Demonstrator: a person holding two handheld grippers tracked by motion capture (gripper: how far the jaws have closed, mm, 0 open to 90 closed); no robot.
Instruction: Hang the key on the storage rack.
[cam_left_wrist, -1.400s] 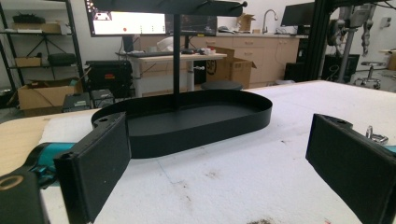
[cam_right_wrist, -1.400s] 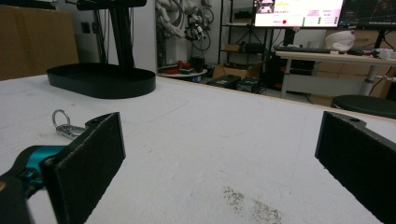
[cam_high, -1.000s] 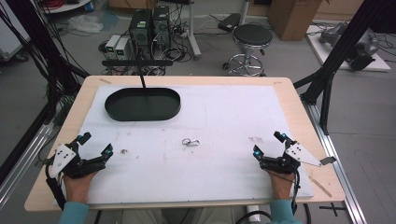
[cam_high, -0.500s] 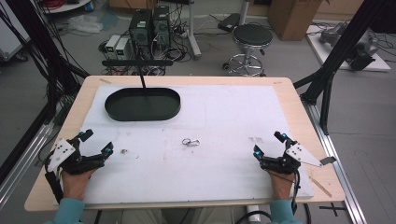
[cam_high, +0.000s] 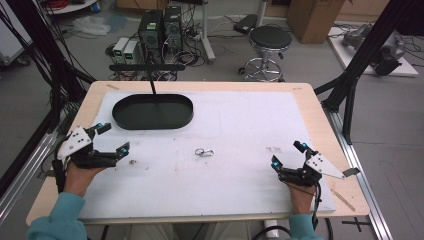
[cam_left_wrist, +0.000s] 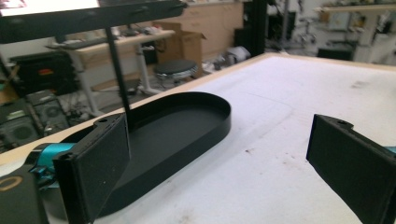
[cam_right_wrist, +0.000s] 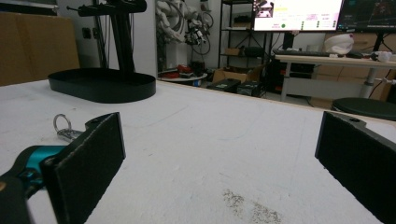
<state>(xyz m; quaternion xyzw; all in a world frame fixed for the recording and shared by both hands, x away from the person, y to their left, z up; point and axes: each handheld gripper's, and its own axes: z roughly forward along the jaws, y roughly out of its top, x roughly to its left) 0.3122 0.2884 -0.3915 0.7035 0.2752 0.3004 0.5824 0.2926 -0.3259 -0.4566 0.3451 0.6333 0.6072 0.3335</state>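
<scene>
Since the earlier frame my left gripper (cam_high: 110, 138) has edged toward 12 o'clock, both grippers wide open and empty, flanking the key ring (cam_high: 204, 152) mid-bench before pickup.

The person wore teal sleeves (cam_high: 59, 220) at both wrists. Each hand carried black tongs: the left tongs (cam_high: 112, 137) and the right tongs (cam_high: 288, 154) both had small blue-lit tips and a pale grey three-cornered plate on top. Their flat rectangular pads (cam_right_wrist: 86, 161) were matt black, mounted on teal fittings.
</scene>
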